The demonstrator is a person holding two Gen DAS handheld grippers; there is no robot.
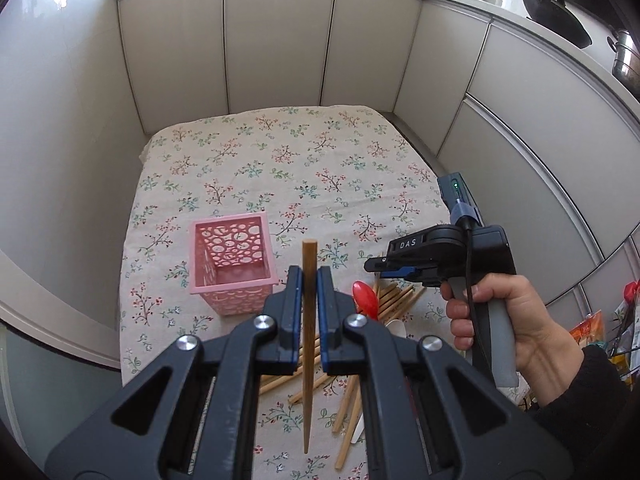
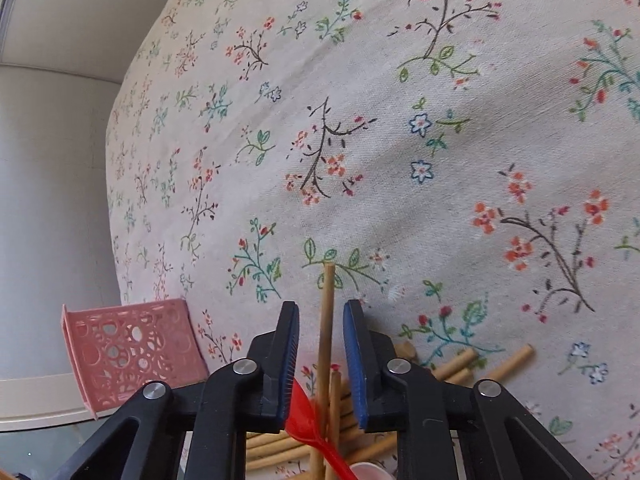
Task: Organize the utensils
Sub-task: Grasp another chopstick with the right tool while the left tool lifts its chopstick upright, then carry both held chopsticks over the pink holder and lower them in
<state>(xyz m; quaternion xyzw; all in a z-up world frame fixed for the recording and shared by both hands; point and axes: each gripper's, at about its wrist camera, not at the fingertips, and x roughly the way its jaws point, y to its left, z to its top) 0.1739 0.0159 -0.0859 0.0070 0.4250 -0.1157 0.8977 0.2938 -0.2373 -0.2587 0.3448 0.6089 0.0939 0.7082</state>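
My left gripper (image 1: pixel 308 280) is shut on a brown wooden chopstick (image 1: pixel 308 344), held upright above the table, just right of the pink perforated holder (image 1: pixel 234 264). The holder is empty inside and also shows in the right wrist view (image 2: pixel 128 352). My right gripper (image 2: pixel 320 320) is open, low over a pile of light wooden chopsticks (image 2: pixel 460 368); one chopstick (image 2: pixel 325 320) lies between the jaws, untouched. A red plastic spoon (image 2: pixel 308 424) lies in the pile, also in the left wrist view (image 1: pixel 365 298). The right gripper shows there (image 1: pixel 376 266).
A floral tablecloth (image 1: pixel 280 168) covers the table. Grey cabinet panels (image 1: pixel 276 40) surround it at the back and sides. A white spoon (image 1: pixel 396 328) lies among the chopsticks. Packets and clutter sit at the far right (image 1: pixel 616 328).
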